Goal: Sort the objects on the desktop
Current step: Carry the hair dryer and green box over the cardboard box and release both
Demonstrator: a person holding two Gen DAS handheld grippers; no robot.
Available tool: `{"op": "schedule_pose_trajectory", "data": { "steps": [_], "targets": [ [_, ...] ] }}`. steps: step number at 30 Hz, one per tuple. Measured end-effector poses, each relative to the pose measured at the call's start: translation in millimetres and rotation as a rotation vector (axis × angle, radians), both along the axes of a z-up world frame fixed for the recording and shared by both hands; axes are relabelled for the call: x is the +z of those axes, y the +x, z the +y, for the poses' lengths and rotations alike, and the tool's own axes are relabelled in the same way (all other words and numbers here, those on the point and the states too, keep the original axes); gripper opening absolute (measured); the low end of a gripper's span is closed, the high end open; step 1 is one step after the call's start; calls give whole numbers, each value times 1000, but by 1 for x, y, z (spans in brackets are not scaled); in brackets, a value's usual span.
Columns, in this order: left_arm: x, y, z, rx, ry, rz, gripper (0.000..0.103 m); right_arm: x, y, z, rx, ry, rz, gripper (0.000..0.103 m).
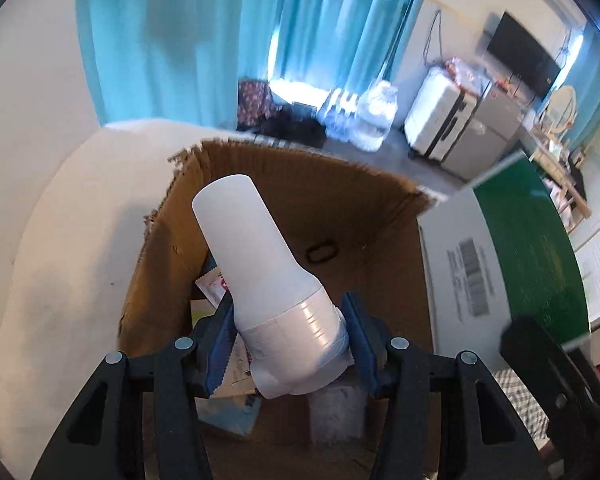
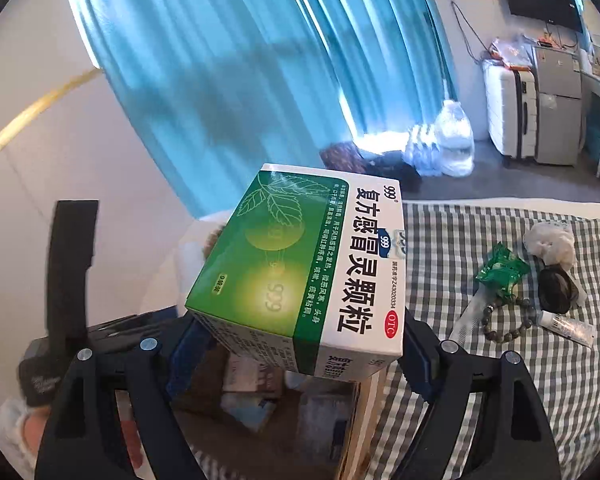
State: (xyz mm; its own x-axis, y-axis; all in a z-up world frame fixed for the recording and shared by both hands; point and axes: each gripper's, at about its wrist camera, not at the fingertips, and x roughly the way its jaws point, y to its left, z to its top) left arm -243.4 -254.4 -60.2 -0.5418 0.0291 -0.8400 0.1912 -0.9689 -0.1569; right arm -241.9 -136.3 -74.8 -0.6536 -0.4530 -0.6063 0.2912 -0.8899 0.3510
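a: blue-padded jaws of the left gripper [image 1: 288,340] clamp the ribbed wide end of a tall white plastic bottle [image 1: 260,264], which hangs over the open brown cardboard box [image 1: 380,208]. how would you finish this step?

b: i'd carry it past the box's torn rim, lower it until the bottle is well inside, then let go. paper packets and a pale blue item already lie on the bottom, so aim for a bare patch. the bottle leans away from the jaws, so a high release would likely tip it.

a: and the other side?

b: the right gripper [image 2: 300,344] holds a green and white cardboard medicine box [image 2: 300,264] by its near end, jaws set wide on its sides. it sits above the box's edge beside the grey checked cloth [image 2: 500,400]. keep the two hands apart over the opening and drop one thing at a time.

a: any writing?

b: "999", large chinese characters 复方感冒灵颗粒, a red "otc" oval, a small "9" count tag. a barcode label shows on its white side in the left view. the bottle carries no print i can read.

a: what's left on the cloth?

b: a green foil sachet [image 2: 502,272], a bead bracelet [image 2: 508,320], a small white tube [image 2: 566,326], a dark oval object [image 2: 556,290].
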Motion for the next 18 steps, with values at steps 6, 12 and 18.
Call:
{"op": "schedule_pose_trajectory", "data": {
  "steps": [6,12,18],
  "targets": [
    [-27,-24,-7,8,-9,-63,55,-21,-41,-12,2,-10,-64,84],
    [-24,-18,-10,60,-6,-52,91,-13,-50,-5,-66,0,-77,96],
    [-12,4,6,37,-56,-68,91,-2,-37,31,-125,-46,-79,96]
  ]
}}
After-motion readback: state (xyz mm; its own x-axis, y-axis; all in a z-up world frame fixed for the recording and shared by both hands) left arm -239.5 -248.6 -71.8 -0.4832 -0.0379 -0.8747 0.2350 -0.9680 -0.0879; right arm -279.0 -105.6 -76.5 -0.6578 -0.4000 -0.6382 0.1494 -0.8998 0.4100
